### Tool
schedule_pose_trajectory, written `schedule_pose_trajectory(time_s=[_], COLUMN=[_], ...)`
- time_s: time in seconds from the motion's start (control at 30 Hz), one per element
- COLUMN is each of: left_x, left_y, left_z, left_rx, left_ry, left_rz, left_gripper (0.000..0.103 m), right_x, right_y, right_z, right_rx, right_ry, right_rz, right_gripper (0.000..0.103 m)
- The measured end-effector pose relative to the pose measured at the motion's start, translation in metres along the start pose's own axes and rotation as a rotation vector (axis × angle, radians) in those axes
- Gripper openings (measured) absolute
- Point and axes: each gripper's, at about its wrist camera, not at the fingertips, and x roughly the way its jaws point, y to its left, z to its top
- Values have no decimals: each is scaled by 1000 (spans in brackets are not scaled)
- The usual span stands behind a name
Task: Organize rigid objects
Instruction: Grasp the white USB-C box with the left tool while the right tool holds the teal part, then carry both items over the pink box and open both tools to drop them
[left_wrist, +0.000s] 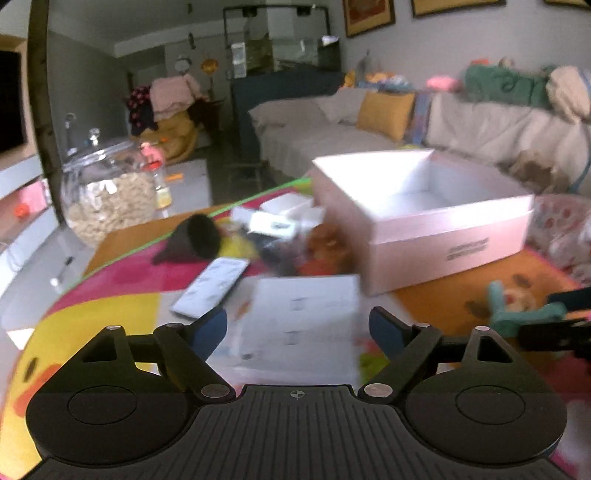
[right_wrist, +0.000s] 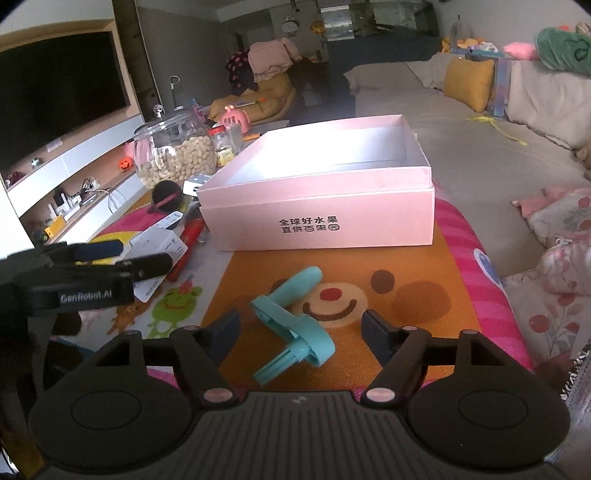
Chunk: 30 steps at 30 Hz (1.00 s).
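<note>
Jaws spread on both my grippers; right gripper (right_wrist: 299, 328) straddles the teal tool (right_wrist: 291, 325), whose odd shape risks slipping.

Dim room with fisheye-bent edges; glare whitens the open box (right_wrist: 317, 155) inside, and motion blur smears the left wrist view, unlike the sharper right.

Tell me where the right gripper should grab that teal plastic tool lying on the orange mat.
Probably the long rounded handle of the teal tool, which lies flat and angles away toward the pink box. Come from above with the open right gripper, its fingers straddling the handle across its width. The flared end nearest the gripper looks wide and uneven, a likely poorer hold.
</note>
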Motion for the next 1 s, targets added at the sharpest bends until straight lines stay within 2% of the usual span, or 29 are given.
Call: schedule_pose_trajectory(time_s=[0.07,0.17,0.3,0.47,0.7,0.83,1.0], left_x=[8,13,17,8,-25,-33,-32], left_y=[6,15,24,23,21,14,9], left_z=[1,1,-1,-5,-20,-30,-31], left_rx=[-14,-77,-152,-140,-114,-73,-50], left_ry=[46,60,58,60,85,104,114], left_rz=[-13,-61,-117,-135,-181,-163,-141], left_gripper=[89,89,77,75,74,75,75], right_x=[0,0,1,4,3,4,8], right_y=[2,4,8,10,11,13,12], right_z=[0,0,0,-1,-1,-3,-2], right_rx=[-10,-27,-43,-52,-84,-144,-148], right_ry=[2,7,9,15,27,31,48], right_rz=[7,0,-12,-21,-55,-165,-184], right_gripper=[76,76,76,76,76,76,76])
